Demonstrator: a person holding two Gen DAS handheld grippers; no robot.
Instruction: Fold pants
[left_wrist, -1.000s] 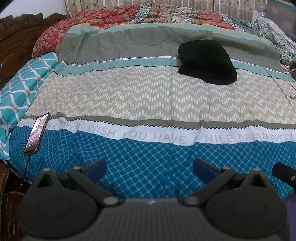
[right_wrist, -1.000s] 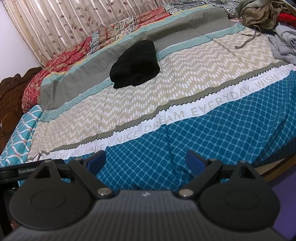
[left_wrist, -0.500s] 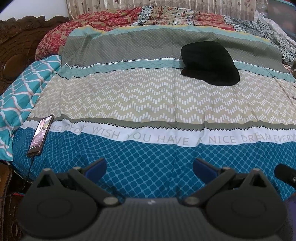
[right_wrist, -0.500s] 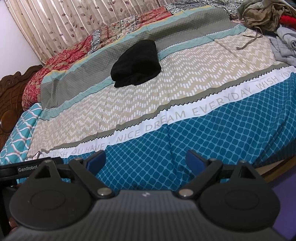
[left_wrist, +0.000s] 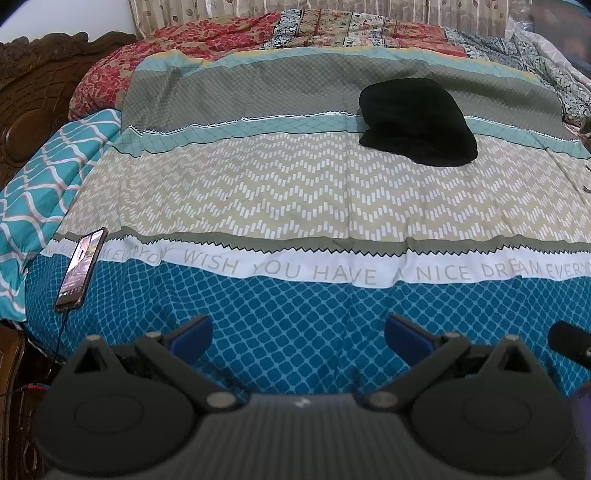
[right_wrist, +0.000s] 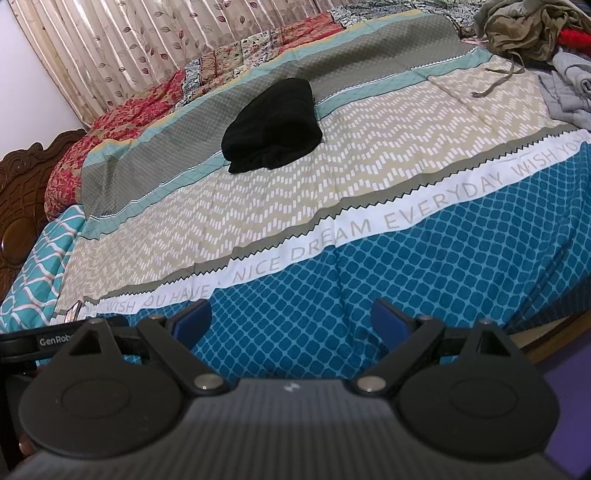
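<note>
Lying bundled upper right on bed (left_wrist: 280, 192): black pants (left_wrist: 415, 120), soft, limp; gripping at an edge looking best. Both tongs, left (left_wrist: 297, 332) and right (right_wrist: 291, 317), hovering released, empty.

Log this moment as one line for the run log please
left gripper: open, empty | right gripper: open, empty | black pants: folded bundle on bedspread, untouched | phone: near bed edge

Matt black cloth pants (left_wrist: 417, 120) — printed cotton-like bedsheet (left_wrist: 295, 206), carved glossy wooden headboard (left_wrist: 33, 122).
</note>
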